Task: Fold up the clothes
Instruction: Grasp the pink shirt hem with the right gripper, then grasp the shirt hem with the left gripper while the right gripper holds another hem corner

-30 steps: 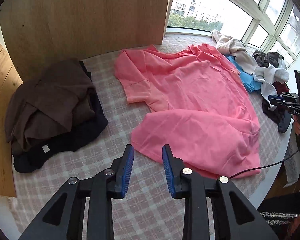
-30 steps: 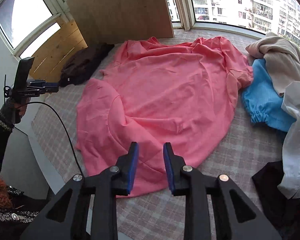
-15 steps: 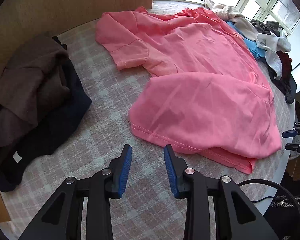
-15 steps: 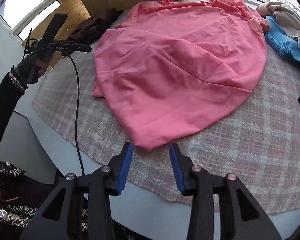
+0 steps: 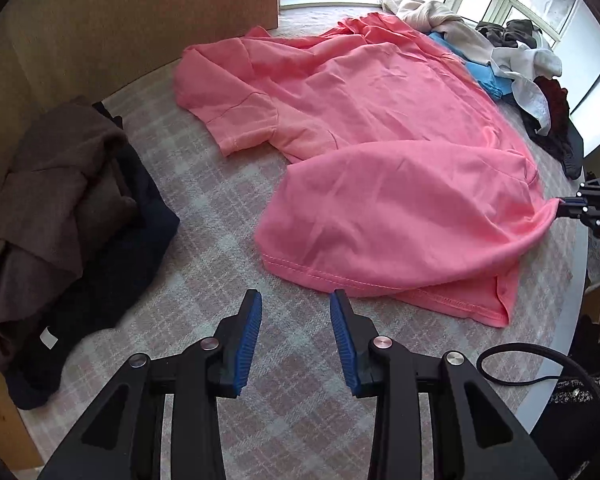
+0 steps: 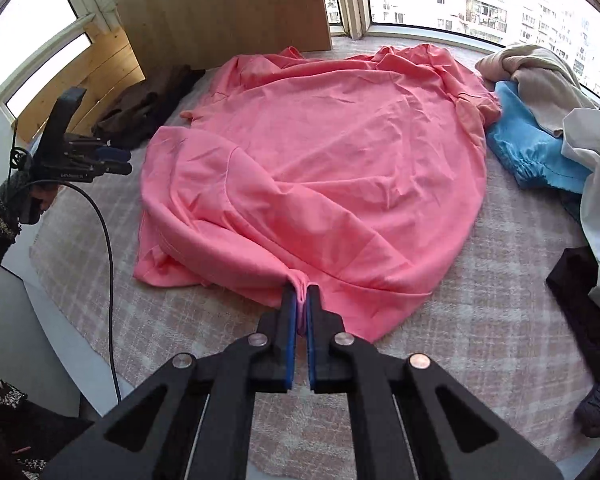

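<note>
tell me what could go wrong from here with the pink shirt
The right gripper pinches only a small bunch of the pink shirt hem, so the cloth may slip out when pulled. The left gripper is open and short of the other hem corner, so a one-sided pull could drag the shirt askew. The black cable lies near the table edge and could snag.

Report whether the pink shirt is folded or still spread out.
Mostly spread: the pink shirt lies open across the plaid mat, one corner flopped over, its near hem pinched by the right gripper.
</note>
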### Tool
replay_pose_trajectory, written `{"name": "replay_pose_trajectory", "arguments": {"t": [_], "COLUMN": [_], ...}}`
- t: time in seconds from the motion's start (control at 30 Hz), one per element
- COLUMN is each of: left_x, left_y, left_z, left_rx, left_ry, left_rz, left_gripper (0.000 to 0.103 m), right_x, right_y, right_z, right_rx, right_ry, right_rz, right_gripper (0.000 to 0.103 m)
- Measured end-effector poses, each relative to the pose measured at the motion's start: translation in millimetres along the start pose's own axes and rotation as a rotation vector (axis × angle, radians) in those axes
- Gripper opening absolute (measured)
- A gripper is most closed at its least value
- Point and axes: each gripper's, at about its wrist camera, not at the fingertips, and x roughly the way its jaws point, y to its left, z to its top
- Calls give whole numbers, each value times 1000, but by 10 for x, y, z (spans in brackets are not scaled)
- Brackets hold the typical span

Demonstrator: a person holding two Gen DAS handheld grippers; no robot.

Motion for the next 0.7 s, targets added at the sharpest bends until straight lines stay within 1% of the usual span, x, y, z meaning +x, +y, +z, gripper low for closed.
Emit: {"name": "replay_pose_trajectory", "arguments": {"t": [0.07,0.13,0.27,0.3,0.33,0.37,0.4,0.43,0.47,0.5,0.53,0.57,0.63,0.67,0.7], "left_x": [73,106,174,191,208,225,242,259,276,285,274,236,134,87,49], "left_y": [-30,-23,-8,-5,-1,3,6,10,14,45,91,123,157,147,135], "left_z": [72,186,413,470,527,584,641,697,754,825,891,919,918,887,843], "left_rx": [34,28,15,12,8,5,2,-1,-4,-15,-25,-29,-35,-34,-31], "left_ry": [8,6,1,0,-1,-3,-4,-5,-6,-5,-7,-13,-24,-27,-25], "left_rz": [21,4,-29,-38,-46,-55,-63,-71,-80,-78,-62,-52,-65,-82,-94], "left_gripper": [36,36,36,30,15,6,8,12,17,28,31,31,33,37,39], "right_x": [-125,-213,-332,-350,-355,-361,-339,-260,-129,25,170,272,374,384,368], "right_y": [-111,-186,-356,-409,-463,-517,-587,-680,-789,-909,-1028,-1119,-1229,-1263,-1273], "right_z": [181,345,633,710,795,880,979,1096,1205,1290,1341,1352,1307,1260,1206], "right_rx": [-3,-9,0,1,-4,-8,-8,-4,1,14,33,48,69,83,99], "right_ry": [-37,-63,-102,-110,-119,-128,-130,-113,-71,-15,33,61,91,96,95], "right_rz": [-42,-71,-101,-114,-137,-159,-188,-226,-255,-264,-259,-249,-230,-227,-212], "right_gripper": [4,4,4,4,4,4,4,5,6,9,9,9,9,9,9]}}
